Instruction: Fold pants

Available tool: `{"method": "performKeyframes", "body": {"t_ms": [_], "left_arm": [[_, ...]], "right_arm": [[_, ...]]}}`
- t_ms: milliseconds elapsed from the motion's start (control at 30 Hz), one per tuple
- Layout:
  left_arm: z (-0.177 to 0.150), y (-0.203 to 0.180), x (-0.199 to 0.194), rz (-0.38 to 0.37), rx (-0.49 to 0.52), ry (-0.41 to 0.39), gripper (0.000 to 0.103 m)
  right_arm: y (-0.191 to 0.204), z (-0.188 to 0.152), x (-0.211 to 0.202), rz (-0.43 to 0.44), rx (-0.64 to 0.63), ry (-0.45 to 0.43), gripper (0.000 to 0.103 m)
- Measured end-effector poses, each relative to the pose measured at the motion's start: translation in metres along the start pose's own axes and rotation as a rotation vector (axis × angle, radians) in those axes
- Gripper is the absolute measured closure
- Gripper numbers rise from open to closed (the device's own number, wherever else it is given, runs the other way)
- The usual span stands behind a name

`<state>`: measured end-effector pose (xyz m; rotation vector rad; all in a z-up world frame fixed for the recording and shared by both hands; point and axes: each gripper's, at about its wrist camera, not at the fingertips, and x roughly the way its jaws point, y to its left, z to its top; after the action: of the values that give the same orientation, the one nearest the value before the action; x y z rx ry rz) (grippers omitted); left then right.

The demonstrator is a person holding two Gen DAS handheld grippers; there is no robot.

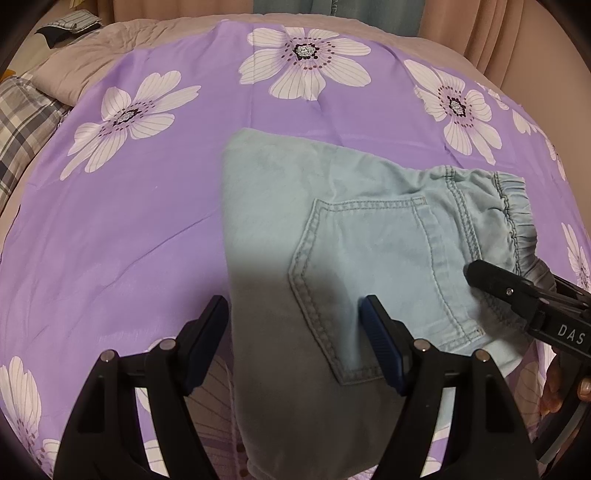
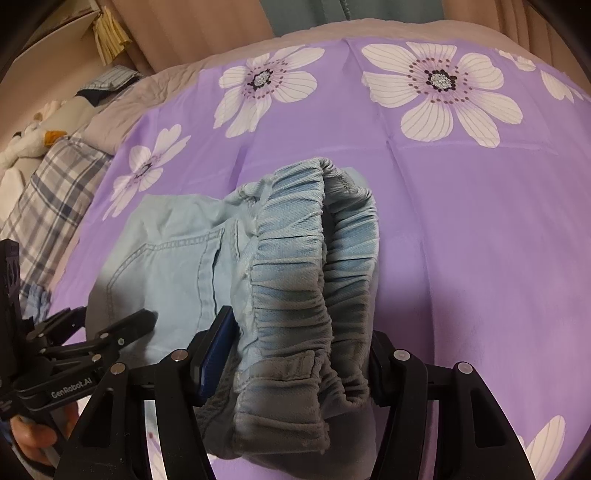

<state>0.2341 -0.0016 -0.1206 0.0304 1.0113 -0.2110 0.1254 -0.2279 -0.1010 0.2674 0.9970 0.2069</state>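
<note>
Light blue denim pants (image 1: 354,236) lie folded on a purple flowered sheet (image 1: 140,236), back pocket up, elastic waistband (image 1: 517,218) to the right. My left gripper (image 1: 295,317) is open, its jaws astride the pants' left folded edge, just above the cloth. My right gripper (image 2: 299,339) has its jaws wide apart around the bunched waistband (image 2: 314,266), which fills the gap; the right pad is hidden behind cloth. The right gripper shows in the left wrist view (image 1: 517,295) at the waistband. The left gripper shows in the right wrist view (image 2: 122,328) over the pants (image 2: 177,258).
The sheet (image 2: 480,240) covers a bed. A plaid pillow (image 1: 22,122) and grey blanket (image 1: 74,62) lie at the far left. Soft toys (image 2: 26,144) sit beyond the pillow (image 2: 55,184). Curtains (image 2: 207,26) hang behind the bed.
</note>
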Motion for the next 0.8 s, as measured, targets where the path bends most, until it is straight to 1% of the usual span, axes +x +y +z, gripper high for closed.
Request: {"method": "performKeyframes", "body": {"t_ms": [800], "left_arm": [[-0.009, 0.002, -0.007, 0.009, 0.003, 0.007, 0.028]], "right_arm": [[-0.004, -0.011, -0.011, 0.004, 0.032, 0.008, 0.043]]}}
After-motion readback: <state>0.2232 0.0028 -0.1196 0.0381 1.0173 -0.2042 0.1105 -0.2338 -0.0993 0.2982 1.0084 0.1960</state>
